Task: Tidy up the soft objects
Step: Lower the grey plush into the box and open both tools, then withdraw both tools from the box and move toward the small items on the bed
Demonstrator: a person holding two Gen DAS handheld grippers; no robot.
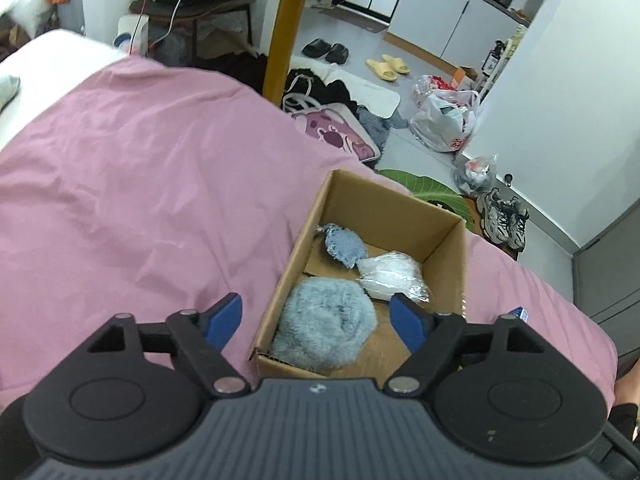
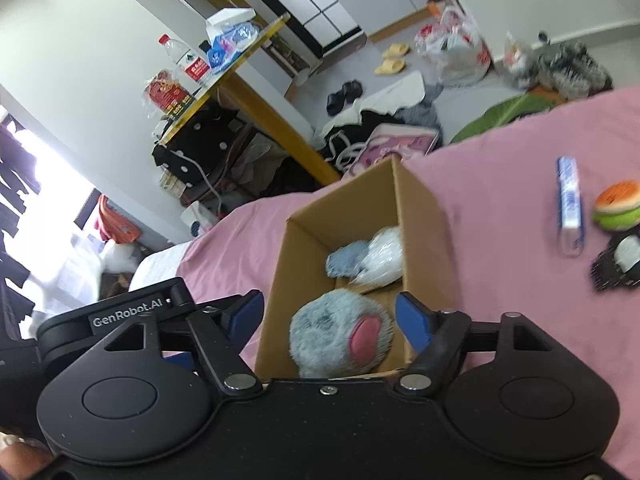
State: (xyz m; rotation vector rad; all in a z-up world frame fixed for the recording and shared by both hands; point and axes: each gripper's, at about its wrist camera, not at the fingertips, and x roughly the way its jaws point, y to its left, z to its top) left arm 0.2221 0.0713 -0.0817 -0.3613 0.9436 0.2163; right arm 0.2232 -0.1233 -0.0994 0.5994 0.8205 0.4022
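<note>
Hovering spread fingers over box, tissue pack and burger toy aside

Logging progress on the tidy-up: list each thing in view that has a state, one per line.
Brown cardboard box: open, upright on the pink bedsheet.
Large fluffy grey-blue plush: inside the box, near end.
Small blue fuzzy plush: inside the box.
Clear-wrapped white soft item: inside the box.
Burger-shaped plush: outside the box, on the sheet.
Left claw: open, empty.
Right claw: open, empty.
</note>
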